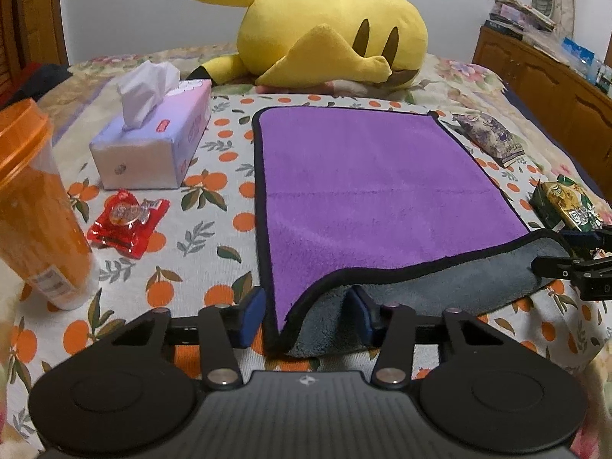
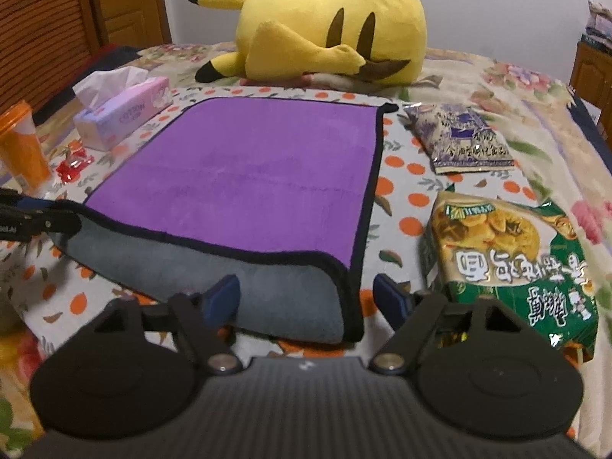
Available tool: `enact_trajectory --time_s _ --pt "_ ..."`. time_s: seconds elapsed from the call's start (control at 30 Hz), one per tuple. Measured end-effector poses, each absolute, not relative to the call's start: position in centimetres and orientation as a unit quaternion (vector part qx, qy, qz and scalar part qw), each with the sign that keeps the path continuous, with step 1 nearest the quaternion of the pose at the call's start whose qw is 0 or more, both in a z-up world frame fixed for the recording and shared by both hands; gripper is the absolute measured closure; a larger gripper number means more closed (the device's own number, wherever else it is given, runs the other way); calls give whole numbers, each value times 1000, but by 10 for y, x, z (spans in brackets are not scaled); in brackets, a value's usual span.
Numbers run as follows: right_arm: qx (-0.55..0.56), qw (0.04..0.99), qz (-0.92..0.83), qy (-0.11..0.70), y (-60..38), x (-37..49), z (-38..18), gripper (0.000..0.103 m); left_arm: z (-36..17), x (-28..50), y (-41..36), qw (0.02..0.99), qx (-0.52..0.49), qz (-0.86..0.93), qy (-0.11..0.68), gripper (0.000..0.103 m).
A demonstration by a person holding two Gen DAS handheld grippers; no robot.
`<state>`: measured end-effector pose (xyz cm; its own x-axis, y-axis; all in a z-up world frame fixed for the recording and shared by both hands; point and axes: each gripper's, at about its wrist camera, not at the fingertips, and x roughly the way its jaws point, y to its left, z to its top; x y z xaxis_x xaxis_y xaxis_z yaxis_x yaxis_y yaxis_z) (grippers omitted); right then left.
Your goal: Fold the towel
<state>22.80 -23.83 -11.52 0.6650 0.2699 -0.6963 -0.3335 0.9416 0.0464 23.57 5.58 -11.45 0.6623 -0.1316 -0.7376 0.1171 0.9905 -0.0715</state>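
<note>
A purple towel [image 1: 367, 187] with a black hem and grey underside lies spread on the patterned bed; it also shows in the right wrist view [image 2: 248, 176]. Its near edge is lifted and curled, showing the grey side. My left gripper [image 1: 306, 315] is open, its blue pads on either side of the near left corner. My right gripper [image 2: 306, 300] is open, its pads on either side of the near right corner. Each gripper shows at the edge of the other's view: the right one [image 1: 573, 256], the left one [image 2: 30, 218].
A yellow plush toy [image 1: 325, 34] lies beyond the towel. A tissue box [image 1: 153, 141], a red candy packet [image 1: 128, 222] and an orange cup [image 1: 34, 206] sit to the left. A purple snack bag [image 2: 459, 137] and a green noodle packet [image 2: 512, 260] lie to the right.
</note>
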Motion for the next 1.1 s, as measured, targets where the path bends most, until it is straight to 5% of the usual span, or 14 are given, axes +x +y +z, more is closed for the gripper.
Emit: enact_trajectory --time_s 0.33,0.47,1.1 --pt "-35 907 166 385 -242 230 -117 66 -117 235 53 906 -10 -79 416 78" --pt "-33 907 173 382 -245 229 -117 100 -116 233 53 905 -14 -85 416 88" --pt "-44 927 188 323 -249 224 -98 100 -83 223 49 928 -17 -90 360 91"
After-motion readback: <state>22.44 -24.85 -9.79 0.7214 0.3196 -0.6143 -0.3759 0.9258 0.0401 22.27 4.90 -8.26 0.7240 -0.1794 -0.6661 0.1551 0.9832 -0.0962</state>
